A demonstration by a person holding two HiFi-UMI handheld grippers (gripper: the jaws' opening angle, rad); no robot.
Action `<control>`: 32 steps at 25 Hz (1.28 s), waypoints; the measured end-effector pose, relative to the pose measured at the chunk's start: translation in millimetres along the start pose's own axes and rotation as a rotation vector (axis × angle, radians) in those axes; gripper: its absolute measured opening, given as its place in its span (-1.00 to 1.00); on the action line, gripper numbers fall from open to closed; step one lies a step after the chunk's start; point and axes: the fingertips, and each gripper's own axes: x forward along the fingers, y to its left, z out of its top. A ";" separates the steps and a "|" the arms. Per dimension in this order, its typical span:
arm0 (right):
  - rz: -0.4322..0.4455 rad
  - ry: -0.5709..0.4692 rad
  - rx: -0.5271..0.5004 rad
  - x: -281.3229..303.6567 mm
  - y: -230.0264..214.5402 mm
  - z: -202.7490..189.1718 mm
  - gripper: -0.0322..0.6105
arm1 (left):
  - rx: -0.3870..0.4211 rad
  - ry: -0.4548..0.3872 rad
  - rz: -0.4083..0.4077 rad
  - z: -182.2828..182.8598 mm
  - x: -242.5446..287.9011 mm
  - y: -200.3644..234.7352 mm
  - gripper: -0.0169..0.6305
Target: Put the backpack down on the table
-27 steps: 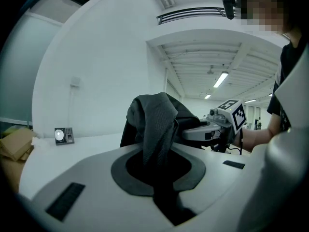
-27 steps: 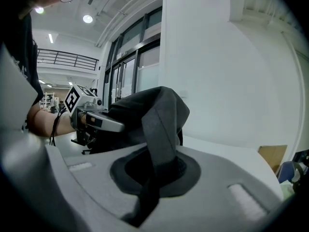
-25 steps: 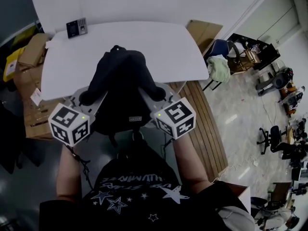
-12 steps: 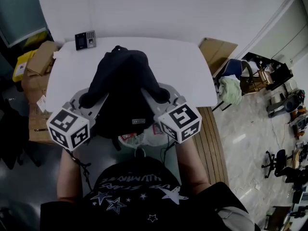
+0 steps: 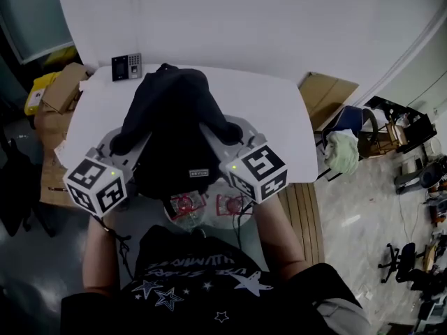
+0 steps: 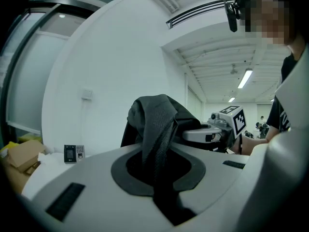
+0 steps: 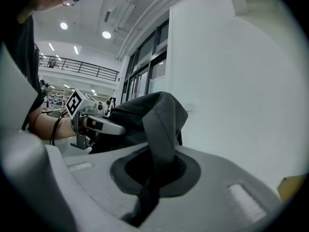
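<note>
Left gripper (image 5: 126,144): pinching the backpack's left strap (image 6: 157,129).
Right gripper (image 5: 236,135): clamping onto the right strap (image 7: 161,124).
Backpack (image 5: 171,117): hanging between both grippers, over the table's (image 5: 279,124) near edge.

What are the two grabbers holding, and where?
Both hold the black backpack: the left gripper pinches one strap, the right gripper pinches another strap.

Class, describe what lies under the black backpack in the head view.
The white table lies beneath the backpack, which the left tongs and right tongs hold by its straps. Whether it touches the table is hidden by the backpack.
</note>
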 end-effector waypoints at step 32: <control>-0.280 0.103 0.032 160.3 -119.3 -3.6 -0.86 | 0.017 0.028 -0.261 19.9 137.5 181.6 -0.81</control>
